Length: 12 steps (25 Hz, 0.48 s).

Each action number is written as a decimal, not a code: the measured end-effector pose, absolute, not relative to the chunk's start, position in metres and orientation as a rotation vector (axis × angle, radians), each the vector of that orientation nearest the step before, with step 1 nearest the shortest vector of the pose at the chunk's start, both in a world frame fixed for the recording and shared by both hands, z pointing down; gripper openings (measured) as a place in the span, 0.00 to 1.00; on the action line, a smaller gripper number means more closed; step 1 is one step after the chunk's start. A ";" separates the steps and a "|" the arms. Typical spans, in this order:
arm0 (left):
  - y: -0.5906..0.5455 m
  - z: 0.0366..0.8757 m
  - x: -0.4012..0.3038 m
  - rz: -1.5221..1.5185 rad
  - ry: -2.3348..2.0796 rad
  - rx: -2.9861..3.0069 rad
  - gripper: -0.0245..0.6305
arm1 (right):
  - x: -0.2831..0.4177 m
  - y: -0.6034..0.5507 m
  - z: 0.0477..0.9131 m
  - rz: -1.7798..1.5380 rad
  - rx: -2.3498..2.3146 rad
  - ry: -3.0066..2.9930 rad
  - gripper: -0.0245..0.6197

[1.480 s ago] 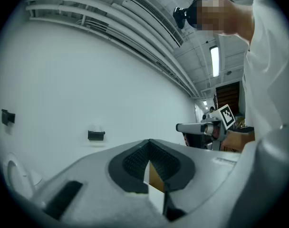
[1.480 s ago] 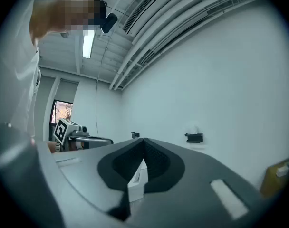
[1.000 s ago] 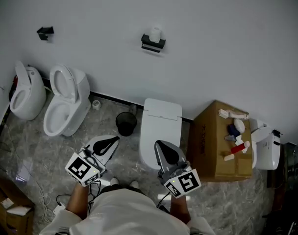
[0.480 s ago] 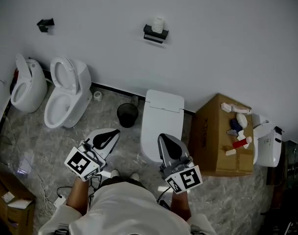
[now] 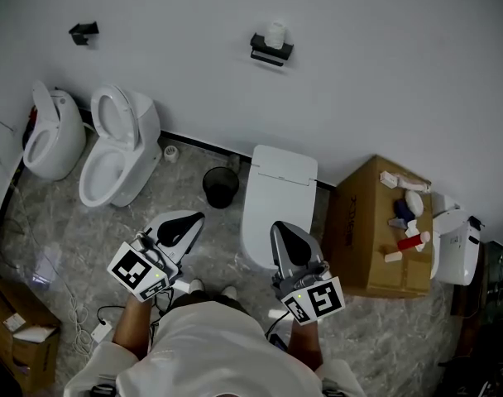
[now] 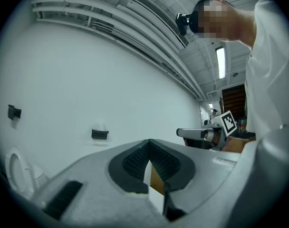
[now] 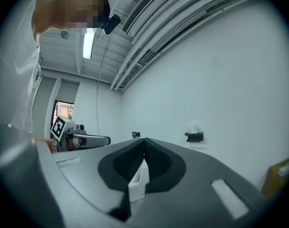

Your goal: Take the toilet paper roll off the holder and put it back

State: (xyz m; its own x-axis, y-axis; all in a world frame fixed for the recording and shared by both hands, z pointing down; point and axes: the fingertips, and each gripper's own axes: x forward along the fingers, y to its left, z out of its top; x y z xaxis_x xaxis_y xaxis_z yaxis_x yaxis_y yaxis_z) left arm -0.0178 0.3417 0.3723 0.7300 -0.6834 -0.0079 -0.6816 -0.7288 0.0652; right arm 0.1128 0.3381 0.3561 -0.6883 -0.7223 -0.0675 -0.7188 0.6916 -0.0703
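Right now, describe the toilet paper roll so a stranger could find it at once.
Look at the big white wall, above the closed toilet beside the cardboard box. A small black holder is fixed there, and the white roll sits on it. The other black bracket, far left, shows no roll.

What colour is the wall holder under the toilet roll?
Black wall-mounted holder; clearest in the head view.

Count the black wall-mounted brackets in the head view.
2. The centre bracket is high on the wall and carries the toilet paper roll on top. The smaller bracket is on the wall at far left, bare. None appear hidden.
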 end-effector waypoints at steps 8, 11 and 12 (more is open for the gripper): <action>0.334 0.389 -0.003 0.048 -1.158 2.833 0.04 | 0.142 0.324 0.363 -0.131 -1.193 2.758 0.04; 0.327 0.400 0.005 0.095 -1.160 2.815 0.04 | 0.156 0.316 0.373 -0.134 -1.241 2.761 0.04; 0.326 0.403 0.007 0.099 -1.161 2.807 0.04 | 0.161 0.315 0.376 -0.134 -1.257 2.763 0.04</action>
